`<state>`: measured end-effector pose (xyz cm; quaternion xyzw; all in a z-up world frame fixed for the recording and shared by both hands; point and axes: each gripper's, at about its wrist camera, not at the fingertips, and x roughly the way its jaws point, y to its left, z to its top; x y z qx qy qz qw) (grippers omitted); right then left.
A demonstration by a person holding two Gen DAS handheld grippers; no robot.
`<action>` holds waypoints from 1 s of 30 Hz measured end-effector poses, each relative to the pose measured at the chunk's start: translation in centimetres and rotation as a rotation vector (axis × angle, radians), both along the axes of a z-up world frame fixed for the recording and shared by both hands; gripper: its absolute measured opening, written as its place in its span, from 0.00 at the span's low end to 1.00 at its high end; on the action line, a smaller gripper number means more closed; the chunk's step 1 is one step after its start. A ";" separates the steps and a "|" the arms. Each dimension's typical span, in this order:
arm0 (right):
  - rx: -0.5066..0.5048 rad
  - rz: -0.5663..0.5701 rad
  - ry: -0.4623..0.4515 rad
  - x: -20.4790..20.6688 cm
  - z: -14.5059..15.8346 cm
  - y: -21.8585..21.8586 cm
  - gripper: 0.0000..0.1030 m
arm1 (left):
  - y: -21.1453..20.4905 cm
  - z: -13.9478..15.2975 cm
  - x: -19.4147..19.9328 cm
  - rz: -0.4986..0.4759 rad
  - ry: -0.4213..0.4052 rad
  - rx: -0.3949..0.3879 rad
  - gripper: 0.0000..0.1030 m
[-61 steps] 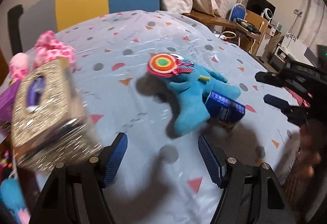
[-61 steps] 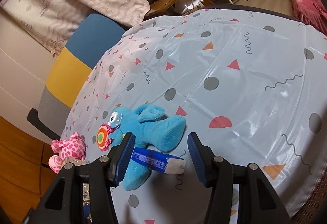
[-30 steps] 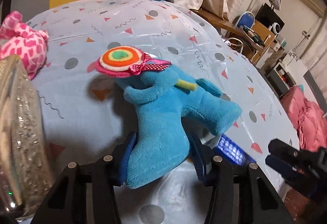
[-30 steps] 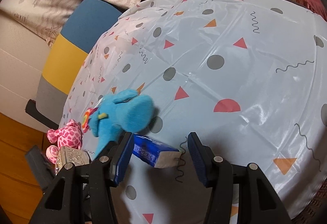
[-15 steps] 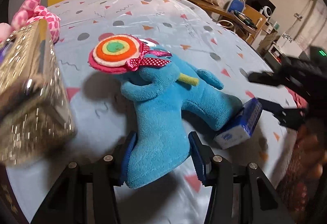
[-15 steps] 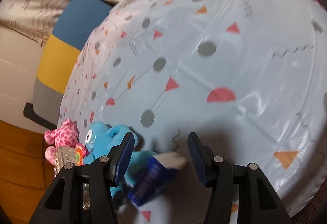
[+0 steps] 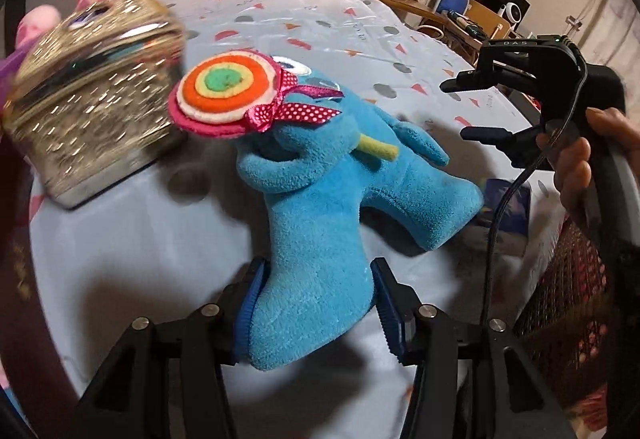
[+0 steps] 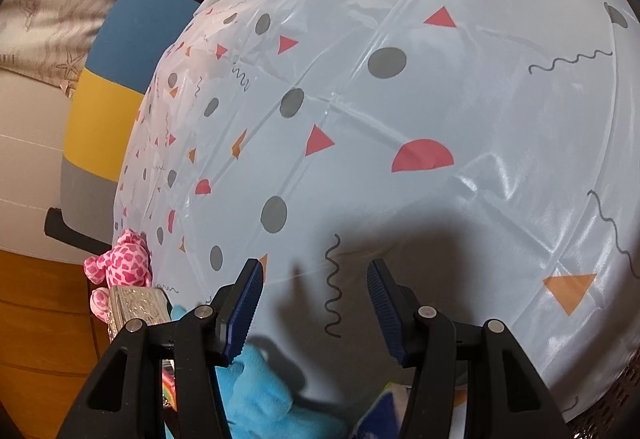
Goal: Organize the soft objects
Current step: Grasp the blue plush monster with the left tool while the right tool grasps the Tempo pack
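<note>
A blue plush toy (image 7: 332,199) with a round rainbow lollipop and a dotted pink bow is held off the table. My left gripper (image 7: 316,303) is shut on its leg. The toy's edge shows low in the right wrist view (image 8: 260,399). My right gripper (image 8: 316,303) is open and empty above the tablecloth; it also shows at the right of the left wrist view (image 7: 464,111). A small blue tissue pack (image 7: 508,207) lies behind the toy's other leg. A pink spotted plush (image 8: 120,263) lies at the table's left edge.
A glittery gold box (image 7: 92,99) stands left of the toy, blurred; it also shows in the right wrist view (image 8: 136,307). The table has a pale blue patterned cloth (image 8: 400,119). A blue, yellow and grey chair back (image 8: 108,87) stands beyond it.
My left gripper closed on the blue plush's leg and lifted it, and the view has swung right. My right gripper has drawn back from the tissue pack, which now lies beneath it.
</note>
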<state>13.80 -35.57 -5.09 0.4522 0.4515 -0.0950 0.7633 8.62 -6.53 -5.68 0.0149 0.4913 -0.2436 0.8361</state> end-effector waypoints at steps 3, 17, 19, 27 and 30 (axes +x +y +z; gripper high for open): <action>-0.006 0.036 0.036 0.5 -0.5 0.6 0.53 | 1.3 0.0 -0.2 0.018 0.017 -0.011 0.58; -0.020 0.054 0.029 0.4 -0.2 0.8 0.53 | 0.3 3.2 2.2 0.147 0.071 -0.153 0.95; -0.018 0.057 0.023 0.5 -0.2 0.9 0.53 | -0.1 3.2 3.3 0.196 0.082 -0.140 0.99; -0.027 0.099 0.003 0.9 0.3 1.7 0.53 | -1.7 1.5 7.0 0.316 0.159 -0.085 1.00; -0.025 0.107 -0.002 1.0 0.3 1.8 0.53 | -2.7 1.3 7.8 0.336 0.156 -0.049 1.00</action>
